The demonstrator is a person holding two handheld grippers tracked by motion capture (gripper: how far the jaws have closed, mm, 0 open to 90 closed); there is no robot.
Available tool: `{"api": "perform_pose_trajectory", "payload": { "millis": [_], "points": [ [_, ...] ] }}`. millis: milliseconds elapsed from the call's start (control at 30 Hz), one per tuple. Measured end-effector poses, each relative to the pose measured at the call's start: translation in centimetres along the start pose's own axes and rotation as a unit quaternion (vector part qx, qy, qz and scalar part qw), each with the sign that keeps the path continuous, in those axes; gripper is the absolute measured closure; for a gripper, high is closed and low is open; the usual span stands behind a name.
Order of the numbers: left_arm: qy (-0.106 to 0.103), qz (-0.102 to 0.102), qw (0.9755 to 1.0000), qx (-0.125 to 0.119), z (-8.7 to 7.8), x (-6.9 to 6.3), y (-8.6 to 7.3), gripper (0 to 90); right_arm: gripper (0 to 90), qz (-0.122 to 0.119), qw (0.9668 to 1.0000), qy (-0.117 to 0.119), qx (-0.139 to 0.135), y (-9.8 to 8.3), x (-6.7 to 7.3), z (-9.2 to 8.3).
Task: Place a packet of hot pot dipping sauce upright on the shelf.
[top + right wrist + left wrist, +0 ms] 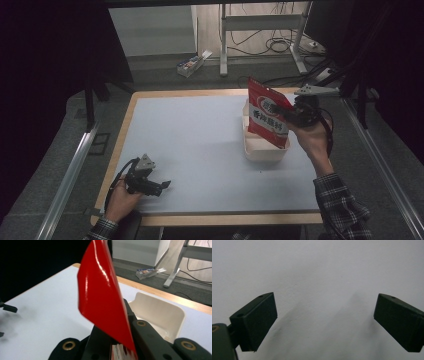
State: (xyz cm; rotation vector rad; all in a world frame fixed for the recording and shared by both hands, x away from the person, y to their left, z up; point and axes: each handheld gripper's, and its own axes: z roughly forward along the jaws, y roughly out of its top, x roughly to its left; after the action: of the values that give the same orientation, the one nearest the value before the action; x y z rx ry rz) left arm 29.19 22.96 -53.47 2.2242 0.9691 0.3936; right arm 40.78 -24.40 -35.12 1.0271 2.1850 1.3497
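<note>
Red snack packet [267,114] hangs upright, clamped in our right tool [295,116], directly over the cream tub [262,150] at the desk's [200,145] far right; our left tool [159,186], jaws spread and empty, rests well apart near the front edge.

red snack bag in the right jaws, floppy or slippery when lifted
The red snack bag probably flexes: its free edge curves in the right gripper view. Its glossy film may slip. It looks light, pinched at one edge by the right gripper above the white bin.
</note>
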Motion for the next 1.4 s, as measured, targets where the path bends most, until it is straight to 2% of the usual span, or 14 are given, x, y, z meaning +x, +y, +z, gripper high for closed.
{"api": "perform_pose_trajectory", "payload": {
  "millis": [400, 667, 767, 933, 1033, 1167, 1400],
  "points": [
    [0.000, -0.002, 1.0000, 0.000, 0.0, 0.0, 0.0, 4.7, 88.5, 0.008, 0.9999, -0.001, 0.007, -1.3, -0.4, 1.0],
    [-0.001, -0.001, 1.0000, 0.000, 0.0, 0.0, 0.0, 4.7, 88.0, 0.016, 0.9997, -0.006, 0.019, -2.9, -1.0, 2.1],
    [-0.001, 0.000, 1.0000, 0.001, 0.0, -0.1, 0.0, 4.8, 86.5, 0.011, 0.9996, -0.017, 0.018, -3.5, -1.3, 2.2],
    [-0.001, 0.001, 1.0000, 0.002, 0.1, -0.1, 0.0, 4.9, 84.9, 0.010, 0.9979, -0.051, 0.038, -4.0, -2.3, 2.1],
    [-0.001, 0.003, 1.0000, 0.003, 0.1, -0.1, 0.0, 5.0, 84.1, 0.013, 0.9971, -0.059, 0.045, -4.3, -2.9, 2.1],
    [-0.001, 0.005, 1.0000, 0.004, 0.1, -0.2, 0.0, 5.1, 78.2, 0.004, 0.9967, -0.062, 0.052, -4.3, -2.7, 2.3],
    [-0.001, 0.008, 1.0000, 0.004, 0.1, -0.3, 0.0, 5.2, 52.5, -0.022, 0.9953, -0.075, 0.057, -3.9, -1.8, 2.5]
  ]
}}
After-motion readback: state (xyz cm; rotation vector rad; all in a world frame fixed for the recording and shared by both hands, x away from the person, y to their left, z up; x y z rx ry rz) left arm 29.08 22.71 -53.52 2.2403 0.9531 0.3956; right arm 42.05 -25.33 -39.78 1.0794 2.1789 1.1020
